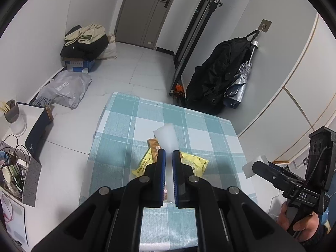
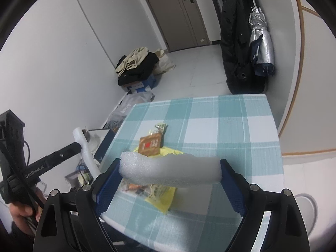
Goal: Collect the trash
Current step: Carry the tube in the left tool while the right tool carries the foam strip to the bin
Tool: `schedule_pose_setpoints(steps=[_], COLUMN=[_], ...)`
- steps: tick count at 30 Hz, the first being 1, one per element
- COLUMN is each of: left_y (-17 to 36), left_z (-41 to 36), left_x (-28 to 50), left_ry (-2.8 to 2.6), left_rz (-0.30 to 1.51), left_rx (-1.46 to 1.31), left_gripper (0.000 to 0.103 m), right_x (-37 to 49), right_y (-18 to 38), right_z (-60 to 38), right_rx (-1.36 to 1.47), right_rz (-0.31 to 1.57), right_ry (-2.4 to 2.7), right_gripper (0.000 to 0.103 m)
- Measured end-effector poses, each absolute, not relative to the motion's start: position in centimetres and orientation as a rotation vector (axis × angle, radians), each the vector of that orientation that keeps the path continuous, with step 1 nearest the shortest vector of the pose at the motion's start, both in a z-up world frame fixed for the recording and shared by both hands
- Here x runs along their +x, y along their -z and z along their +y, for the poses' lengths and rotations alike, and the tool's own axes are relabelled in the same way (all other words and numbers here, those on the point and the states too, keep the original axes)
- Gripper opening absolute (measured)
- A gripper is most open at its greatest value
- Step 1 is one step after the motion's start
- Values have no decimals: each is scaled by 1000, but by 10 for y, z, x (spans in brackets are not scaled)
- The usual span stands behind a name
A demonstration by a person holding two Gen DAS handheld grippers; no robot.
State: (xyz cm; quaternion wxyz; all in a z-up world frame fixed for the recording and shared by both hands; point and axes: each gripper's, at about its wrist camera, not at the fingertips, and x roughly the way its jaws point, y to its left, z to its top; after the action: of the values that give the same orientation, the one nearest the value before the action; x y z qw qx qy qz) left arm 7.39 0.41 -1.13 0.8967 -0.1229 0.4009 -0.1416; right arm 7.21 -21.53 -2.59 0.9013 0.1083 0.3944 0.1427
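Spanning the wide gap between the blue pads of the right gripper (image 2: 170,174): a white foam piece (image 2: 168,171), rough-textured, torn along its upper edge, held crosswise above the checked tablecloth (image 2: 241,130). Gripped edge-on between the nearly closed pads of the left gripper (image 1: 169,157): a second, thinner white foam strip (image 1: 166,136), projecting forward past the fingertips. Lying on the cloth below both grippers: a yellow snack wrapper (image 1: 196,163) and a brown packet (image 2: 151,145) resting on it.

Right wrist view only: red and white print on the brown packet, a crumpled gold wrapper (image 2: 160,127) just beyond it, and the left gripper seen from the side with its strip standing upward. Left wrist view only: the right gripper at the frame's right edge, foam end protruding, hand (image 1: 302,222) around the handle.
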Motion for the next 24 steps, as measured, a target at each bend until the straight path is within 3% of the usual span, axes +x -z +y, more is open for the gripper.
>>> schedule_pose_setpoints(steps=[13,24], left_y=[-14,-48], left_z=[-10,-41], left_x=[53,36], left_ry=[291,351], left_rz=[768,701], left_rx=[-200,-163], left_gripper=[3,3], right_x=[28,-15], right_y=[8,-53], right_z=[-234,-266], right_rx=[285,317], right_rz=[760,630], right_ry=[-276,-262], right_gripper=[90,90])
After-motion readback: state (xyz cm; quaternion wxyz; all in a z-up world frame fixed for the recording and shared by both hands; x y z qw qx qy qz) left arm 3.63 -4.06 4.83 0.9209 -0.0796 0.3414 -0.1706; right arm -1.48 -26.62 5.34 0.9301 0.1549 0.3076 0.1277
